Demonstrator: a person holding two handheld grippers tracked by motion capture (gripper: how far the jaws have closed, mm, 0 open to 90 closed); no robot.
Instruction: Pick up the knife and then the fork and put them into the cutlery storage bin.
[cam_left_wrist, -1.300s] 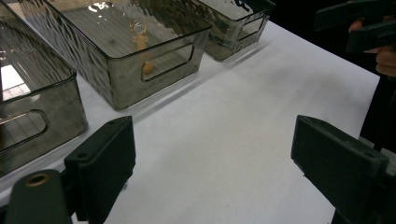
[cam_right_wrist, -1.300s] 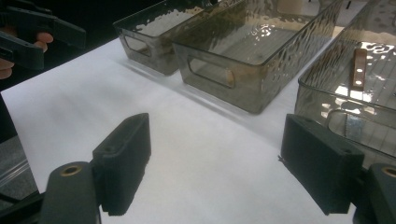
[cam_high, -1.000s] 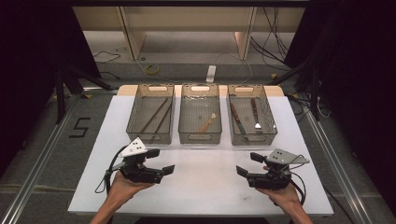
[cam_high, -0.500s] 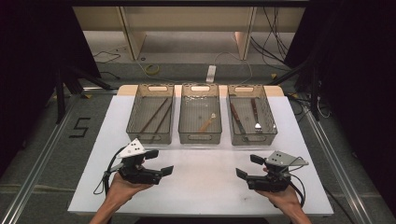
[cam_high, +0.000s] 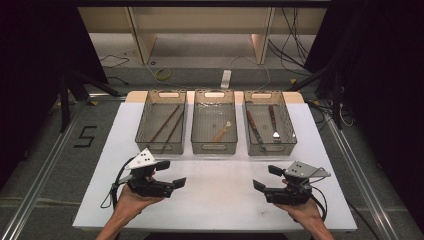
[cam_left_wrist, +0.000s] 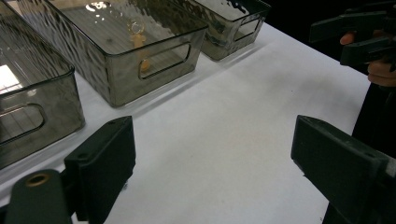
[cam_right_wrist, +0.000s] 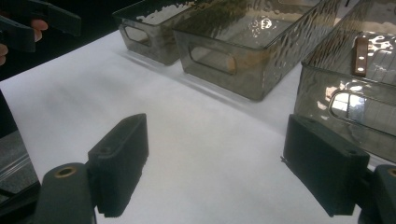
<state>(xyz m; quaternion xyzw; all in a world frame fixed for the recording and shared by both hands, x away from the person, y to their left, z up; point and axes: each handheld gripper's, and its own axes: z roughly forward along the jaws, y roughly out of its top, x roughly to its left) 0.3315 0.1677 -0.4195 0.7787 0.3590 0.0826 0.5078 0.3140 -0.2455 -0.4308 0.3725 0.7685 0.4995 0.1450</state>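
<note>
Both grippers hover low over the white table, near its front edge, each held in a hand. My left gripper is open and holds nothing; its black jaws stand wide apart in the left gripper view. My right gripper is open and holds nothing too, with its jaws spread in the right gripper view. The two point inward at each other with bare table between them. Each gripper view catches the other gripper far off: the right gripper and the left gripper.
Three smoky clear bins stand in a row at the back of the table. The left bin holds dark sticks, the middle bin a wooden spoon, the right bin a brown-handled knife and a fork.
</note>
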